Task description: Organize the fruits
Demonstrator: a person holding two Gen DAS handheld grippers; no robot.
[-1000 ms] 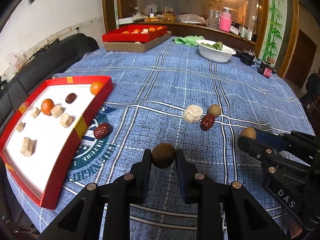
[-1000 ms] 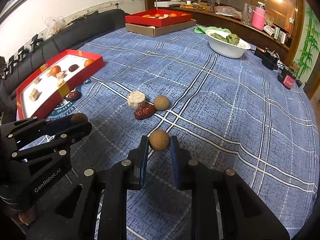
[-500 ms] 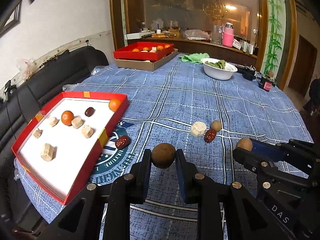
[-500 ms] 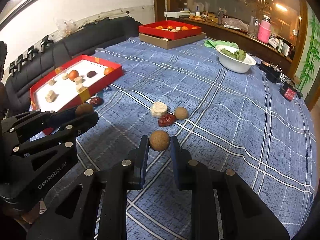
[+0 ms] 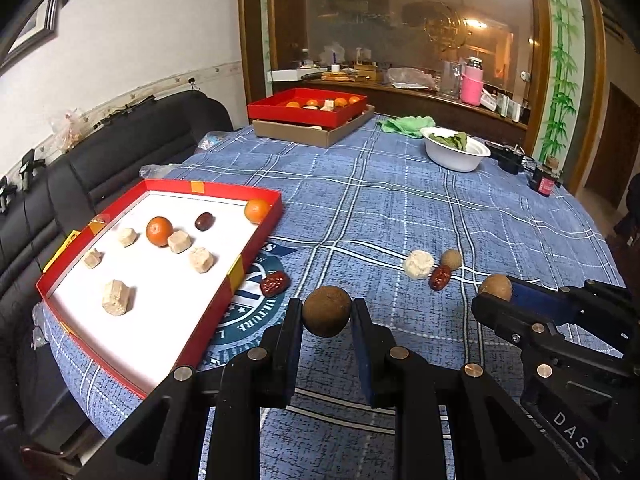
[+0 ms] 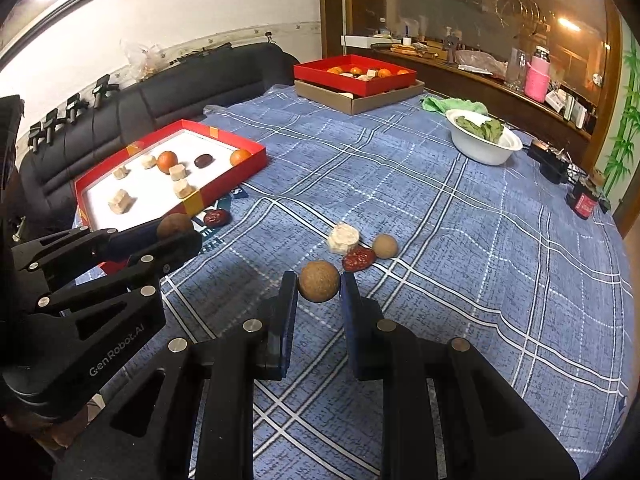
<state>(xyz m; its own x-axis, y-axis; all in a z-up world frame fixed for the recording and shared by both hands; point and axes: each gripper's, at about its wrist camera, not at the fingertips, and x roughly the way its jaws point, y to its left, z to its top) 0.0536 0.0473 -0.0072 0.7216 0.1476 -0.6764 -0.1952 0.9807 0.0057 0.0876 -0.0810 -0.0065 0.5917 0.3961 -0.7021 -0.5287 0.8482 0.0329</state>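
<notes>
My left gripper point(image 5: 326, 314) is shut on a brown round fruit point(image 5: 327, 310), held above the blue checked cloth, right of the red tray point(image 5: 256, 260). My right gripper point(image 6: 319, 287) is shut on a second brown round fruit point(image 6: 319, 286); it also shows in the left wrist view point(image 5: 495, 287). The tray point(image 6: 248, 164) holds two oranges, a dark date and several pale chunks. On the cloth lie a red date point(image 5: 275, 283) beside the tray, and a pale chunk point(image 5: 418, 264), another red date point(image 5: 440, 277) and a small brown fruit point(image 5: 451, 259) together.
At the far end a second red tray point(image 5: 308, 114) with fruit sits on a cardboard box. A white bowl point(image 5: 456, 156) with greens, a green cloth point(image 5: 406, 124) and a small dark bottle point(image 5: 543, 184) stand at the back right. A black sofa point(image 5: 100, 160) runs along the left.
Both grippers have risen and pulled back with their fruits held; the table and tray look smaller and farther away. Nothing on the cloth has moved.
</notes>
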